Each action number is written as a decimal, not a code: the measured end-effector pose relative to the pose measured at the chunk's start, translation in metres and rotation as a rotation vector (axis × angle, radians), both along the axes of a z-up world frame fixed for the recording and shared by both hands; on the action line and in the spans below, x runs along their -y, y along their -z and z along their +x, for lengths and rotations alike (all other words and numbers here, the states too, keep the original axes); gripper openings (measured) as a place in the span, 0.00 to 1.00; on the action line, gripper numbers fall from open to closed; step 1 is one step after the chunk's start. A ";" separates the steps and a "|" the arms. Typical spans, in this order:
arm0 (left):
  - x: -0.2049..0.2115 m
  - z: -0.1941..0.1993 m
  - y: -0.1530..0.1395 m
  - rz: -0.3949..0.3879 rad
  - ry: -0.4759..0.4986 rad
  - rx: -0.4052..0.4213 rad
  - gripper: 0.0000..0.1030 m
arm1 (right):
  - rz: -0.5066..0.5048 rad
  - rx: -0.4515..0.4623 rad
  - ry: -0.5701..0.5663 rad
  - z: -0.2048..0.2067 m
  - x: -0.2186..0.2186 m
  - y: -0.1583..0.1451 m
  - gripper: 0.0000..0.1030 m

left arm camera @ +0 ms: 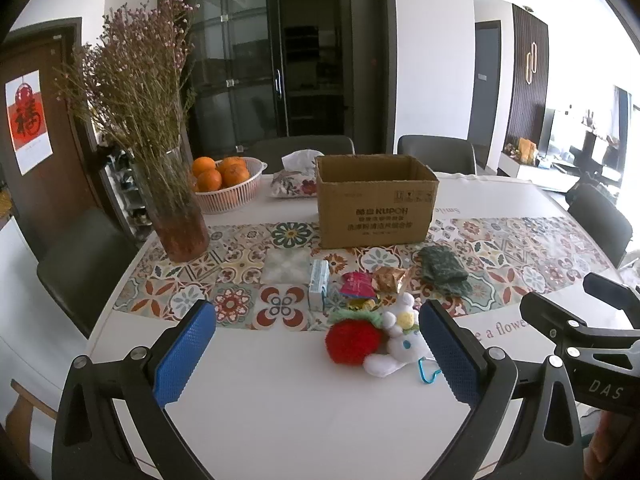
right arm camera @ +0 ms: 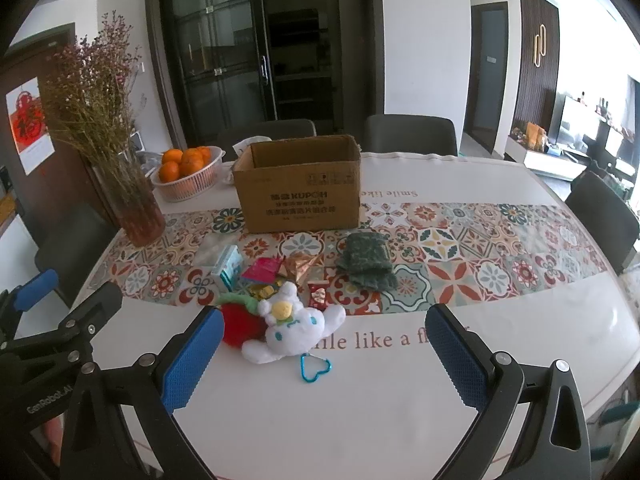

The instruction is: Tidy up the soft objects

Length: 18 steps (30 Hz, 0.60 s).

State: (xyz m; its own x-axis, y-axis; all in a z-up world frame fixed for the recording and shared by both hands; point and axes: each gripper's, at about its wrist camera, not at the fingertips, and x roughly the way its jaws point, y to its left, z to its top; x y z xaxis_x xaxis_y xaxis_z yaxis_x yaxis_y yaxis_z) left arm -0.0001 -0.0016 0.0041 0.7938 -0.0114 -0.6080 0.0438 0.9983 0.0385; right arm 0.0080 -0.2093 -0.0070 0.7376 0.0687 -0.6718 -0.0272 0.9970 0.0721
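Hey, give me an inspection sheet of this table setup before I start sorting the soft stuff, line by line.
Surface: white table with a patterned tile-print runner.
Job's things: white plush bunny toy touching a red knitted strawberry toy; folded dark green knit cloth; open brown cardboard box behind them, inside hidden.
Clutter: small snack packets, pale blue carton, blue heart-shaped clip, white basket of oranges, glass vase of dried flowers, floral tissue pouch.
Grippers: left tool open, empty; right tool open, empty.
Cables: nothing seen.
Surroundings: grey chairs, dark glass doors.
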 end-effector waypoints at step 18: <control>0.001 -0.002 0.001 -0.011 0.012 -0.009 1.00 | 0.000 -0.002 -0.003 0.001 -0.003 0.000 0.99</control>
